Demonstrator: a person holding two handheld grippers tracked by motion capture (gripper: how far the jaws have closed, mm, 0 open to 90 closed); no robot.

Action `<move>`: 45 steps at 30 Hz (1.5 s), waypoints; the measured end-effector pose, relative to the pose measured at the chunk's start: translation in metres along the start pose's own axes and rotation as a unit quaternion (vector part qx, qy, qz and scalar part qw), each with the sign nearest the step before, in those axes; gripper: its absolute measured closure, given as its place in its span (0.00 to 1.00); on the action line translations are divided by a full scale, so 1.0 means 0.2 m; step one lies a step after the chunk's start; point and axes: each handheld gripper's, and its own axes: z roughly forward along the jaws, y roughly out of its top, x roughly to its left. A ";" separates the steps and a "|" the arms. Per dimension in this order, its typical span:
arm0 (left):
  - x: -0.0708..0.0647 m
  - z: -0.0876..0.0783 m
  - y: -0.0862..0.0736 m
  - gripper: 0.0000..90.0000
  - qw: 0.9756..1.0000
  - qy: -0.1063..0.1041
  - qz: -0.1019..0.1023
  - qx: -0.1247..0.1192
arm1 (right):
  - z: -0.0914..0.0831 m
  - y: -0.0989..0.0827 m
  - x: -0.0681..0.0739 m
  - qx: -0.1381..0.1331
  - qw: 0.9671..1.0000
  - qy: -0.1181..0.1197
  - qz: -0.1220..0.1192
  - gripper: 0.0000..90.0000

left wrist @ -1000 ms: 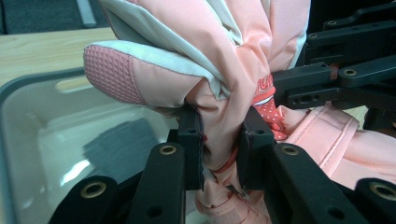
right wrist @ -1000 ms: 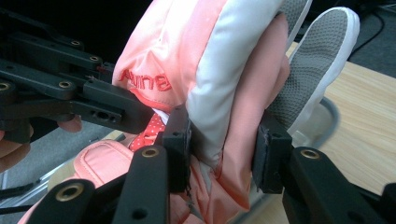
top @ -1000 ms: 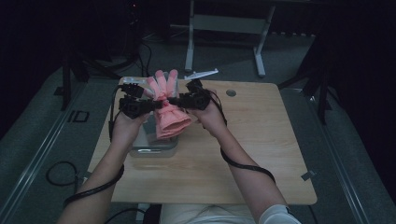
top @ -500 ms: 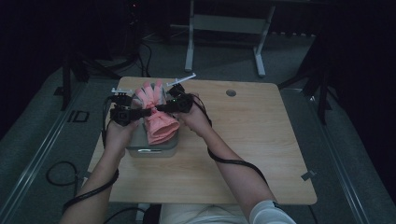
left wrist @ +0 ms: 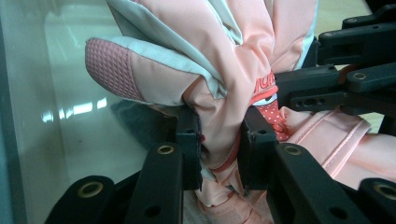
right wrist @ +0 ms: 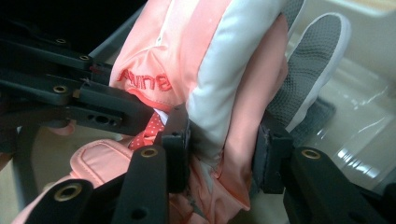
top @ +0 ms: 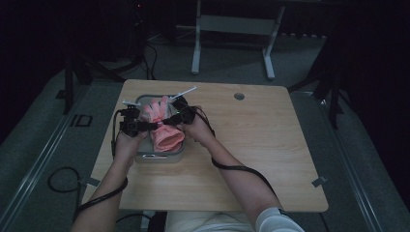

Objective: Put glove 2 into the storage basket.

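Observation:
A pink and white padded glove [top: 162, 128] hangs bunched over a grey plastic bin [top: 157, 157] on the left of the wooden table [top: 270, 159]. My left gripper [top: 147, 124] is shut on it from the left and my right gripper [top: 170, 120] from the right. In the left gripper view the jaws [left wrist: 219, 135] pinch a fold of the glove [left wrist: 224, 51], with the right gripper [left wrist: 336, 84] close behind it. In the right gripper view the jaws [right wrist: 224, 135] clamp the glove [right wrist: 210, 60] below its embroidered logo, and a grey textured finger [right wrist: 308, 65] points into the bin [right wrist: 364, 93].
A thin white strip [top: 186, 90] lies at the bin's far edge. A round cable hole [top: 239, 96] sits near the table's far side. A metal stand [top: 232, 24] is on the floor beyond, and cables [top: 63, 181] lie at the left.
Both hands have carried the glove down and away from the person, from above the table to low over the bin. Both grips stay the same.

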 end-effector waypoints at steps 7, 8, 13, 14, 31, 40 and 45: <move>-0.04 0.03 0.02 0.62 0.998 0.054 0.025 0.026 | 0.01 0.00 -0.01 0.014 1.000 -0.016 0.012 0.63; -0.04 0.03 0.02 0.60 0.997 0.064 0.027 0.026 | 0.01 0.00 -0.01 0.013 1.000 -0.018 0.012 0.62; -0.06 0.06 0.05 0.50 0.995 0.090 0.035 0.039 | 0.02 0.01 -0.02 0.018 0.998 -0.052 -0.008 0.52; -0.06 0.06 0.06 0.48 0.994 0.096 0.041 0.045 | 0.02 0.01 -0.02 0.018 0.998 -0.058 -0.013 0.51; -0.06 0.06 0.09 0.43 0.989 0.128 0.056 0.038 | 0.02 0.04 -0.02 0.001 0.997 -0.070 -0.028 0.45; -0.07 -0.03 0.11 0.42 0.990 0.125 0.065 0.005 | -0.12 0.10 0.01 -0.038 0.998 -0.044 -0.028 0.46; -0.09 -0.07 0.12 0.41 0.990 0.122 0.066 -0.006 | -0.16 0.11 0.02 -0.043 0.998 -0.036 -0.030 0.45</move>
